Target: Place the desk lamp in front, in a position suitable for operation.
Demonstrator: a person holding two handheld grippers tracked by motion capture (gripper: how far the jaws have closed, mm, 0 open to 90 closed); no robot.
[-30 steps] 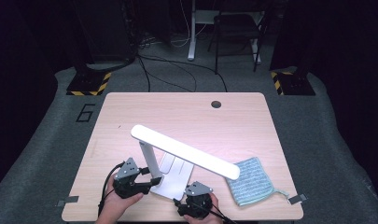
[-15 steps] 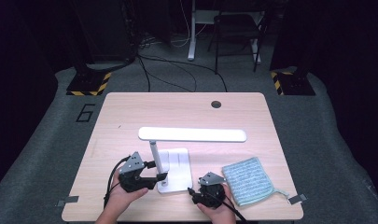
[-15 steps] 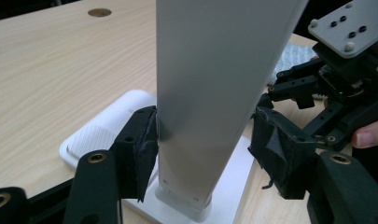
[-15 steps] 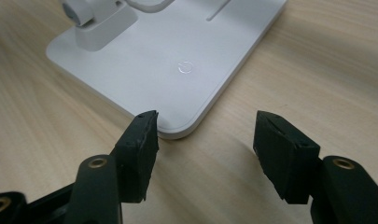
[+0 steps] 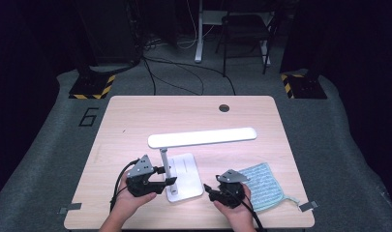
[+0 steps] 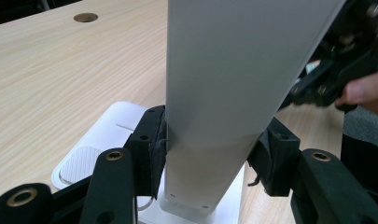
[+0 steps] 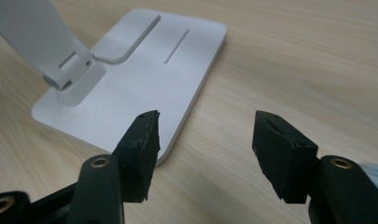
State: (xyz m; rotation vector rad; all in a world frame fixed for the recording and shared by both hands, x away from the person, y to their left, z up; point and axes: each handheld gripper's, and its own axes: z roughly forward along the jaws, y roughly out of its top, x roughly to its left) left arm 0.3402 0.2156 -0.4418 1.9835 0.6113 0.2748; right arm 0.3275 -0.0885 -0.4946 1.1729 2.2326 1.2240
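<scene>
Room: dark studio, cables on the floor behind a pale wooden desk.
Lamp: stood near the desk's front edge, post upright, head level over its base.
Left gripper: fingers had just been closing and clenched the lamp's post.
Right gripper: fingers released, empty, just beside the base.
Cloth: lay flat near the right gripper.
Progress: lamp apparently unfolded; probably steadying or wiping remained.

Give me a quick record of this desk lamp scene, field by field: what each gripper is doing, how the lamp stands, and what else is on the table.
left gripper: jaws on the lamp's upright arm, just been closing
right gripper: open, holds nothing, beside the lamp base
lamp head: level above the table
cloth: blue-green, by the right hand
</scene>
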